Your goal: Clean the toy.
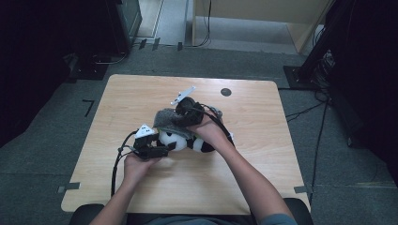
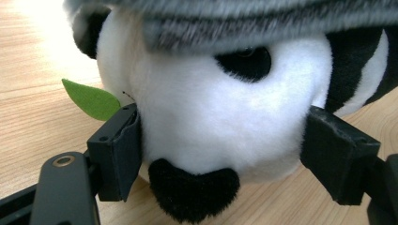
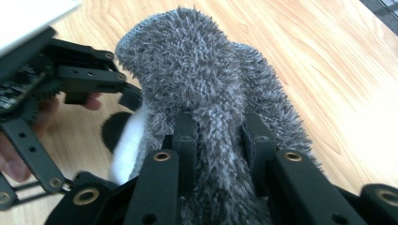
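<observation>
A black and white panda plush (image 1: 199,144) lies on the wooden table (image 1: 141,93). My left gripper (image 1: 162,149) has its pads (image 2: 119,150) pressed on both sides of the panda's white head (image 2: 225,112). A green felt leaf (image 2: 91,99) sticks out beside the head. A grey fuzzy cloth (image 1: 166,119) drapes over the top of the head (image 2: 234,18). My right gripper (image 1: 183,117) reaches in from the far side and is shut on a fold of this grey cloth (image 3: 197,70), its jaws (image 3: 220,136) pinching the pile. The left gripper (image 3: 70,79) shows behind the cloth in the right gripper view.
A small black round disc (image 1: 225,92) sits in the table's far right part. Dark equipment stands (image 1: 324,42) and cables (image 1: 319,122) ring the table on the grey floor. Bare wood lies to the left and right of the plush.
</observation>
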